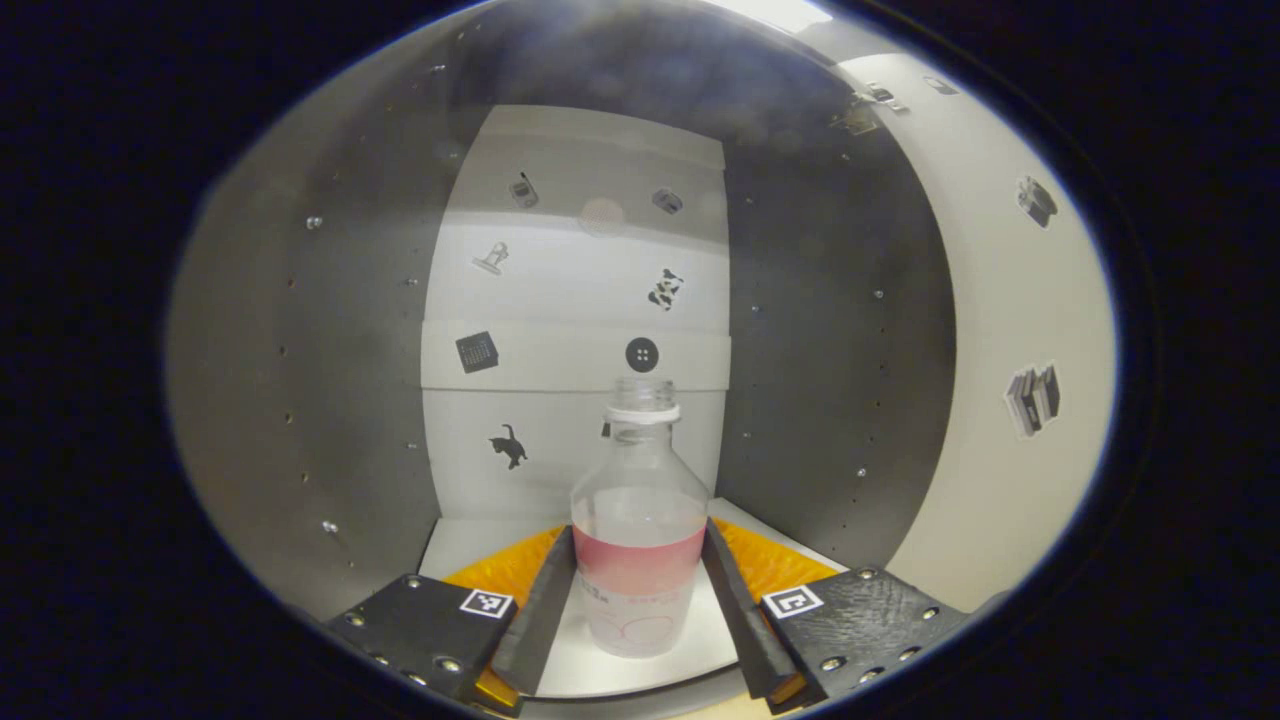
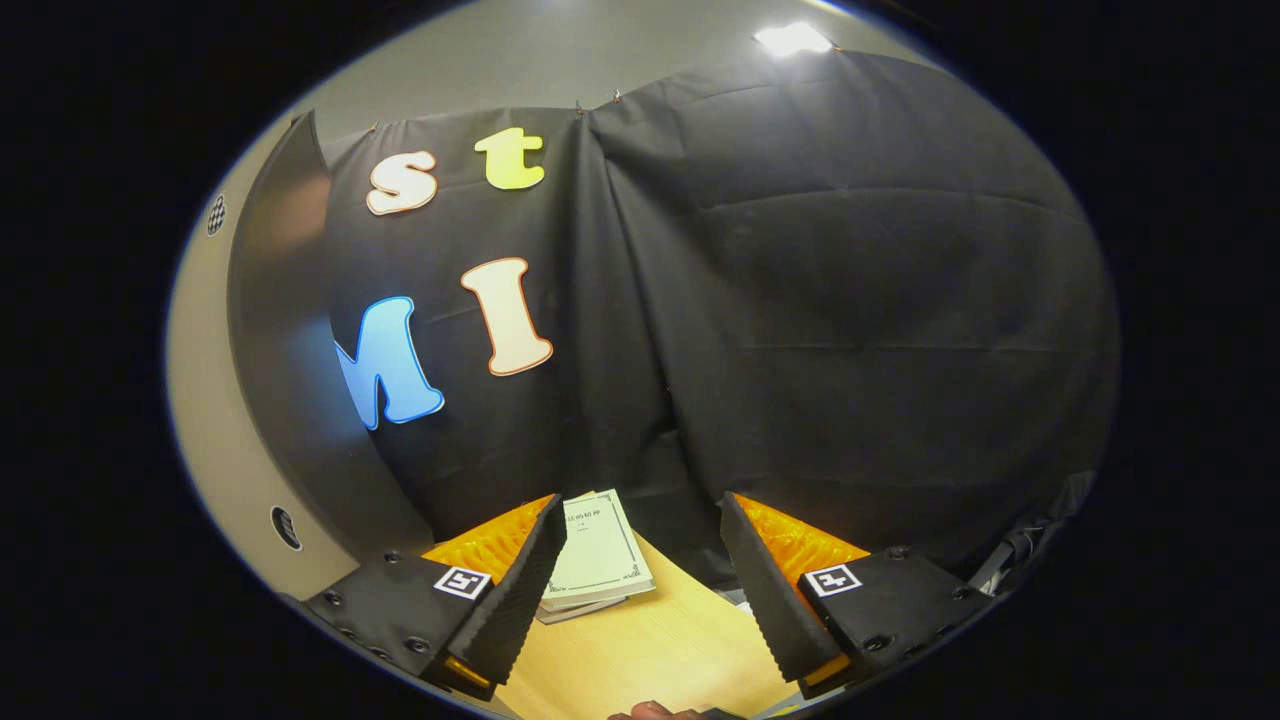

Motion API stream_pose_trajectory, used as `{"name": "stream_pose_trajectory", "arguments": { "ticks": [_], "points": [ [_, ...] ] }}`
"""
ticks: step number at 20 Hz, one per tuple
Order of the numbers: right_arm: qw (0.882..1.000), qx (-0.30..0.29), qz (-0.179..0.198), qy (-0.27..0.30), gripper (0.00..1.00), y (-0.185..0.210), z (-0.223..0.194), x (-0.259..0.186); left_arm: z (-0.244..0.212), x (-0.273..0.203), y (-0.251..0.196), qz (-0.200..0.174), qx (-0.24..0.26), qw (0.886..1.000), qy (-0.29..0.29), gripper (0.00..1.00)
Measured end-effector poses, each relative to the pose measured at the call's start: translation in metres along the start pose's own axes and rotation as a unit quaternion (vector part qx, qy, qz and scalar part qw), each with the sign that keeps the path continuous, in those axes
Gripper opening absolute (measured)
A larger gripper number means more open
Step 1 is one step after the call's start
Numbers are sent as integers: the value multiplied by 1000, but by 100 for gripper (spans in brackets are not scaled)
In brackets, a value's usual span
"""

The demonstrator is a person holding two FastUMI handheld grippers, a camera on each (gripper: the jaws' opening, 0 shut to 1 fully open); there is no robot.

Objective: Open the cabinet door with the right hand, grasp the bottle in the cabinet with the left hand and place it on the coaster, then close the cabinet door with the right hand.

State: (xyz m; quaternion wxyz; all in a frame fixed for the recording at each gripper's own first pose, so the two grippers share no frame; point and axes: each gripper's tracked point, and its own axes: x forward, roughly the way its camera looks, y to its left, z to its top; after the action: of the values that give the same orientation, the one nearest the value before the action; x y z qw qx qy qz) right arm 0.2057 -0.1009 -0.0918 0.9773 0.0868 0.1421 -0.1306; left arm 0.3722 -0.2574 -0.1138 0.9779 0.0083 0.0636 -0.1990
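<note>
The bottle (image 1: 640,520) stands upright on the white floor of the cabinet (image 1: 330,400), about midway between the side walls and in front of the back panel with its small stickers. It is clear plastic, uncapped, with a pink label band around its lower body. The door (image 1: 1000,350) stands swung open to the right of the bottle, so the opening step looks done and the grasp is the step in hand.

The left gripper (image 1: 640,590) is at the bottle, one finger on each side of the label band. The fingers sit narrow and appear to touch the label on both sides, though I cannot tell whether they are pressing yet.

To do this well, the squeeze should land on the label band, where the body is straight, not on the tapering shoulder above. Thin plastic like this probably flexes, so a firm but gentle close is wiser than a hard one. With no cap on, the bottle should stay upright as it is lifted clear of the cabinet floor and drawn straight out, away from the door.

The right gripper (image 2: 640,590) is held wide and empty over a wooden table (image 2: 650,650), with a book (image 2: 598,555) lying just beyond its fingers.
</note>
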Motion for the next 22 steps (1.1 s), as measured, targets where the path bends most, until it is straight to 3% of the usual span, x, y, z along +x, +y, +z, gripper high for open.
{"name": "stream_pose_trajectory", "arguments": {
  "ticks": [5, 6, 7, 11, 13, 14, 22],
  "points": [
    [1000, -7, 10, 1, 98, 8, -1, 0, 7, -8, 2, 7, 1, 1000, -12, 72],
    [1000, -10, 10, 1, 93, 8, -2, -2, 11, -13, 1, 3, -1, 1000, -20, 72],
    [1000, -17, 6, 2, 98, 6, -3, -3, 16, -20, -1, -2, -5, 1000, -28, 72],
    [999, -37, -8, 2, 98, -8, -4, -14, 31, -57, -2, -17, -1, 998, -53, 72],
    [1000, -26, -9, -3, 93, -11, 2, -21, 36, -80, 1, -18, 7, 998, -61, 71],
    [1000, -18, -9, -5, 98, -11, 2, -23, 37, -93, 6, -13, 14, 998, -64, 71],
    [1000, -2, 9, 0, 98, 1, -6, -47, 16, -196, 59, 47, 55, 996, -57, 70]
  ]
}}
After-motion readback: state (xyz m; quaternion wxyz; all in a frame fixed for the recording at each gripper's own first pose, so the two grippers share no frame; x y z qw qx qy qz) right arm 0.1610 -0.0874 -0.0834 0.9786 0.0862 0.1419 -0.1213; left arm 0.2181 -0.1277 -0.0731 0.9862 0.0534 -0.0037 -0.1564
